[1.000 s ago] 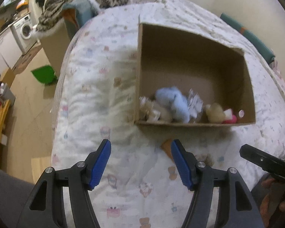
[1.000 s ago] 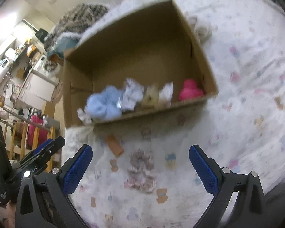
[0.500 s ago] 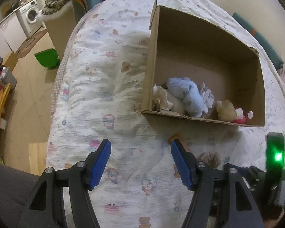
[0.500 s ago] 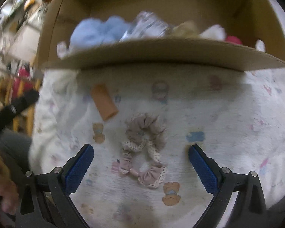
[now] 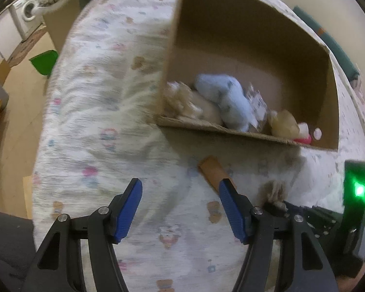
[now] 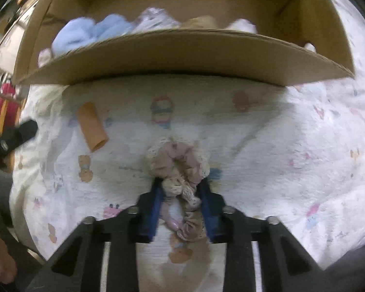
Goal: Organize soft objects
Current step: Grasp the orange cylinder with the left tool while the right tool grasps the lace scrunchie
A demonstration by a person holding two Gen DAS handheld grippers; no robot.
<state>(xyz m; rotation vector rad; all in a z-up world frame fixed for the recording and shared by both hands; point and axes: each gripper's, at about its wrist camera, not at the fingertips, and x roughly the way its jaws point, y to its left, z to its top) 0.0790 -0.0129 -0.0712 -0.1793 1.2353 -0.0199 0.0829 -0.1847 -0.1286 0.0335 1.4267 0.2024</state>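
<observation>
Sitting on the printed quilt (image 6: pixel 292 150) is the big cardboard box (image 6: pixel 182 56), and it already has a blue fluffy toy (image 5: pixel 228 99) and other soft things piled inside. The near wall of the box is the first worry: it stands between the grippers and the pile, so a soft thing carried too low could bump that wall and fall back on the quilt.

The left gripper (image 5: pixel 180 209) is about half open with nothing in it. One blue finger pad (image 5: pixel 227 204) is right by the end of the orange tube (image 5: pixel 213 170), which lies in front of the box. If it closes from here it may only clip the end, and the tube could roll or pop away.

The right gripper (image 6: pixel 181 209) has just been closing, and its jaws now squeeze the frilly beige scrunchie (image 6: pixel 177 165) between them, down on the quilt. Much of the scrunchie puffs out past the pads. It is squishy and loose, so it could slide out when lifted. The pads sit low against the quilt too, so they might pinch some cloth and tug it up.
</observation>
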